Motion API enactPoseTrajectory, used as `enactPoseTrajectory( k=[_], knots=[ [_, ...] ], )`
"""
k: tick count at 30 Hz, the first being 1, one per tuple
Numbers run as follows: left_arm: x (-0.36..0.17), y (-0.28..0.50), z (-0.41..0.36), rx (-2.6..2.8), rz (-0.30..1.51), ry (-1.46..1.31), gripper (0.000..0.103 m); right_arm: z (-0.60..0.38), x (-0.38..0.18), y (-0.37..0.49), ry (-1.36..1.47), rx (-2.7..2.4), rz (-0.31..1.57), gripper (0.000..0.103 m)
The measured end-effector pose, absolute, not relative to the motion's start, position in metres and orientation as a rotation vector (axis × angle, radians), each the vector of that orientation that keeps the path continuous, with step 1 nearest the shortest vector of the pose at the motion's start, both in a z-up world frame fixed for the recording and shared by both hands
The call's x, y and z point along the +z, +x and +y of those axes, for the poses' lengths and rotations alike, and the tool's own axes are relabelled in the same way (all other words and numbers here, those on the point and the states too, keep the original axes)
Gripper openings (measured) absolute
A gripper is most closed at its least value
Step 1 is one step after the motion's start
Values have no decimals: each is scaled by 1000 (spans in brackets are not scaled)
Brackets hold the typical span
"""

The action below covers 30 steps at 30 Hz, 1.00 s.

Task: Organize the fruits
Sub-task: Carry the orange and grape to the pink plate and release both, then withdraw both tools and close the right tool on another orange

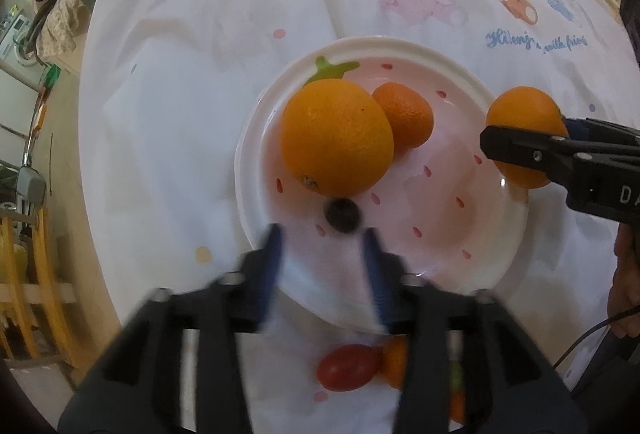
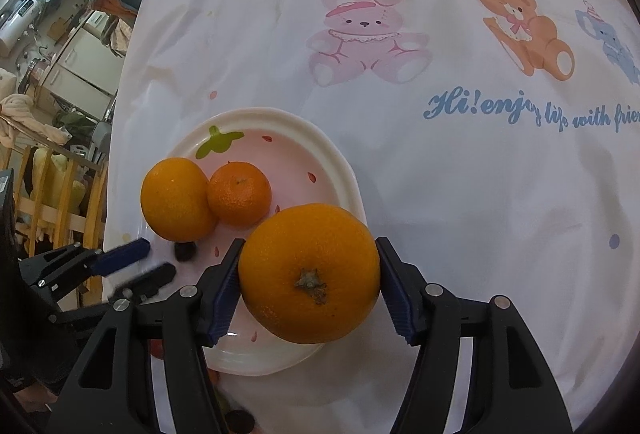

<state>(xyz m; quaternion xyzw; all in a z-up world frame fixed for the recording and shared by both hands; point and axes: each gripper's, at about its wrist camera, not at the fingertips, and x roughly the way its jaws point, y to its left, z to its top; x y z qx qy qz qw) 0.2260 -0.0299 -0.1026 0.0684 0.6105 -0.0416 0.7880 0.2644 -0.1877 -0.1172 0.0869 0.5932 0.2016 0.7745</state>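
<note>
Plate (image 2: 344,170), frame centre-left: orange (image 2: 176,199), tangerine (image 2: 239,193), dark berry (image 2: 185,251). Right claw (image 2: 310,288) grasps large orange (image 2: 309,273). Left claw (image 1: 322,246) released, empty, just beside berry.

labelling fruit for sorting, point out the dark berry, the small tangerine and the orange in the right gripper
dark berry (image 1: 342,215), left wrist view, its middle
small tangerine (image 2: 239,193), right wrist view, stem dimple
held orange (image 2: 309,274), right wrist view, near its stem

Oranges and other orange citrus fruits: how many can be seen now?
3 clear ones: large orange and mandarin on the plate, one orange in the right gripper. A partly hidden orange fruit lies below the plate.
</note>
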Motion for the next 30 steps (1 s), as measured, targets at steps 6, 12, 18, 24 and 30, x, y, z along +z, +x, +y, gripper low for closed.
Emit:
enactPoseTrajectory(
  k=[6, 12, 18, 24, 30],
  knots=[
    [-90, 224, -29, -96, 1267, 132, 66, -197, -100, 267, 255, 450, 1221, 84],
    [-83, 219, -23, -111, 1240, 88, 67, -213, -86, 267, 309, 416, 1180, 85],
    [-66, 208, -20, -120, 1179, 60, 67, -225, -70, 254, 352, 394, 1142, 92],
    [-36, 191, -8, -62, 1042, 42, 67, -230, -45, 231, 365, 419, 1088, 94],
    [-22, 172, 6, -52, 1043, -76, 68, -234, -29, 204, 350, 412, 1062, 94]
  ],
)
